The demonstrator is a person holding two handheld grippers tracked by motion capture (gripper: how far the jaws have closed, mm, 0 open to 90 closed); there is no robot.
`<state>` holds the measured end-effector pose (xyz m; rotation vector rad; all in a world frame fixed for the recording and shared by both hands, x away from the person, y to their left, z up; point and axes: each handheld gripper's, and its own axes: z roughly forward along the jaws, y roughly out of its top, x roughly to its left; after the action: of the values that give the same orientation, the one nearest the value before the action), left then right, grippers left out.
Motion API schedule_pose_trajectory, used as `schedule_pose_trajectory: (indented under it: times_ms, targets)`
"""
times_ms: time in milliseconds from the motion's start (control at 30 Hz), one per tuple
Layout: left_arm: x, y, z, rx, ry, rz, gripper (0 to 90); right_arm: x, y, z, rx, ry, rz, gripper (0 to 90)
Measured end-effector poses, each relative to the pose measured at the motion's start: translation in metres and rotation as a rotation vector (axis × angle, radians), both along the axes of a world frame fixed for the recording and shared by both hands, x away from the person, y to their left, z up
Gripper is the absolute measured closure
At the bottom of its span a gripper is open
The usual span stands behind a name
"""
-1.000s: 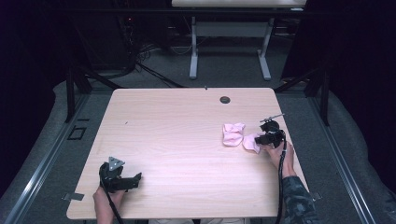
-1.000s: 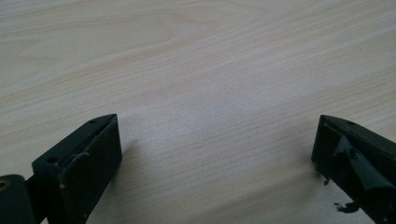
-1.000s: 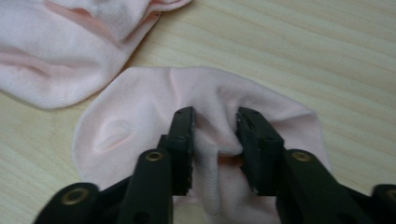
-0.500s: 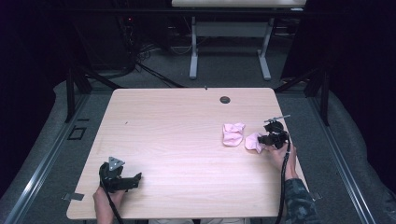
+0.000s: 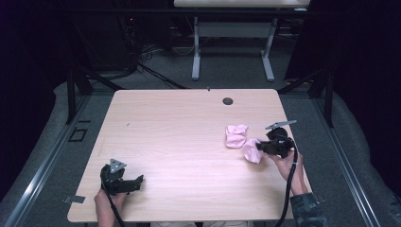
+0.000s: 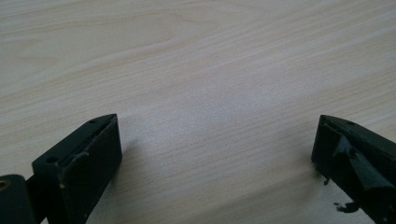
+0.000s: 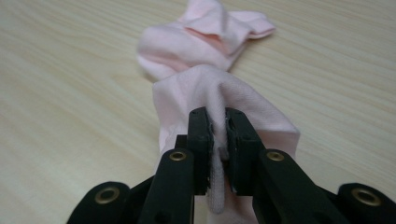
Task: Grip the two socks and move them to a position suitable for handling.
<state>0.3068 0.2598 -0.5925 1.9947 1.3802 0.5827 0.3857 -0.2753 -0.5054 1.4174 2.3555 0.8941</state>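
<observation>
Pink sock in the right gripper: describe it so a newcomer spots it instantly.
On the wooden table, look to its right edge, at the right gripper. The gripped sock bunches between its shut jaws; the other pink sock lies free beside it.

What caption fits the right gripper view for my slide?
Right gripper pinches a pink sock; another pink sock lies beyond.

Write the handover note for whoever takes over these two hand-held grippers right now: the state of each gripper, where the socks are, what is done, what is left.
Right gripper: shut on a fold of the near pink sock, at the table's right side.
Left gripper: open, holding nothing, over bare wood at the near left corner.
Second pink sock: lies crumpled just beyond the gripped one.
Done: one sock gripped.
Left: probably pairing or folding the two; the left gripper has yet to join.
</observation>
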Motion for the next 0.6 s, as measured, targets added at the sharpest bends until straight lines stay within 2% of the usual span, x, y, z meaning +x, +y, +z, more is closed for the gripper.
schedule_pose_trajectory:
  times_ms: [133,267,333,367,400,433,467,600]
  targets:
    - [0.0,0.0,0.0,-0.001,-0.001,0.0,1.6,-0.017,0.016,0.011,0.014,-0.02,0.073,80.7]
    - [0.0,0.0,0.0,-0.001,-0.001,0.0,1.6,-0.032,0.035,0.017,0.033,-0.015,0.149,80.8]
    - [0.0,0.0,0.0,-0.001,-0.001,0.0,1.6,-0.037,0.047,0.016,0.027,-0.009,0.192,80.8]
    - [0.0,0.0,0.0,-0.001,-0.001,0.0,1.6,-0.042,0.061,0.015,0.027,0.0,0.236,80.8]
    - [0.0,0.0,0.0,-0.001,-0.001,0.001,1.6,-0.042,0.061,0.015,0.027,0.0,0.236,80.8]
    - [0.0,0.0,0.0,-0.001,-0.001,0.0,1.6,-0.047,0.073,0.014,0.021,0.006,0.277,80.8]
    - [0.0,0.0,0.0,-0.001,0.0,0.0,1.6,-0.047,0.073,0.014,0.021,0.006,0.277,80.8]
    - [0.0,0.0,0.0,-0.001,-0.001,0.0,1.6,-0.056,0.094,0.013,0.016,0.013,0.341,80.8]
